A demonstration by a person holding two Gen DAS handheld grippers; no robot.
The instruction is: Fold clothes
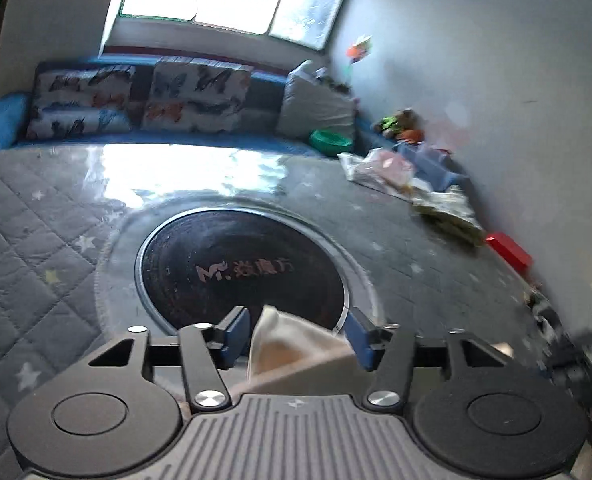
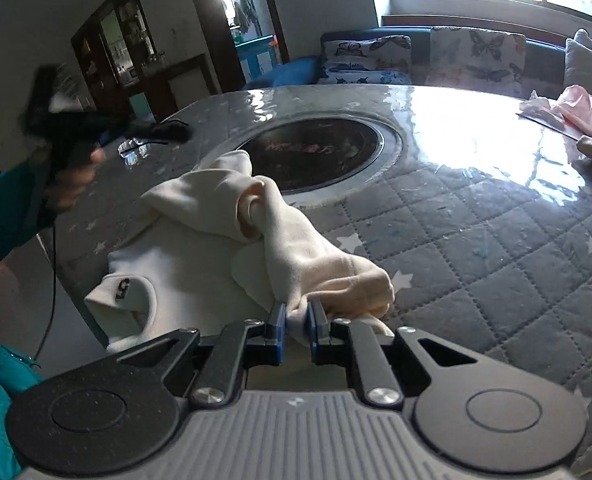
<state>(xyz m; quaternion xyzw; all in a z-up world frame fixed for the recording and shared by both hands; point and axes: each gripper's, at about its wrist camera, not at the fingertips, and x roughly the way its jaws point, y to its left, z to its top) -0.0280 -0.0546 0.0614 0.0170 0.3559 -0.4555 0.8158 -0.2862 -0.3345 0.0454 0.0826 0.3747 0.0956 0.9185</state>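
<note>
Cream garment (image 2: pixel 223 236), one in all, is lying bunched on a quilted grey desk (image 2: pixel 496 260) just beside its round dark inset (image 2: pixel 316 156). Right tongs (image 2: pixel 296 320) are pinching a fold of its near edge between narrow blue pads. Left tongs (image 1: pixel 298 334) are standing wide, a peak of the cloth rising between the pads without touching either.
</note>
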